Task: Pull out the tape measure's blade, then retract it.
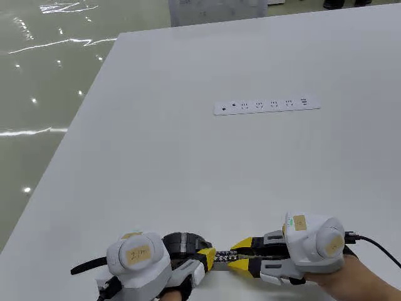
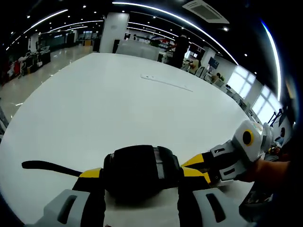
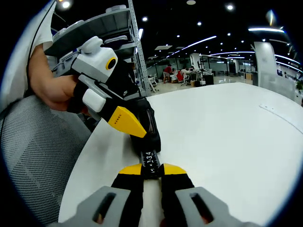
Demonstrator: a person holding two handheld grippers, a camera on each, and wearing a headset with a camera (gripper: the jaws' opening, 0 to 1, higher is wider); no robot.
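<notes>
A black tape measure case (image 1: 183, 243) lies at the table's near edge, and my left gripper (image 1: 188, 249) is shut on it, yellow jaws on both sides of the case (image 2: 141, 171). A black wrist strap (image 2: 47, 166) trails off to the left. A short stretch of blade (image 1: 225, 256) runs out of the case to the right. My right gripper (image 1: 241, 254) is shut on that blade end; in the right gripper view the printed blade (image 3: 150, 161) lies between its yellow jaws, with the case (image 3: 147, 125) and the left gripper (image 3: 125, 120) just beyond. The two grippers sit close together.
The white table (image 1: 188, 157) stretches away ahead. A white power strip (image 1: 267, 105) lies flat near its middle. A black cable (image 1: 378, 246) leaves the right gripper toward the right. Glossy floor (image 1: 44, 75) lies past the table's left edge.
</notes>
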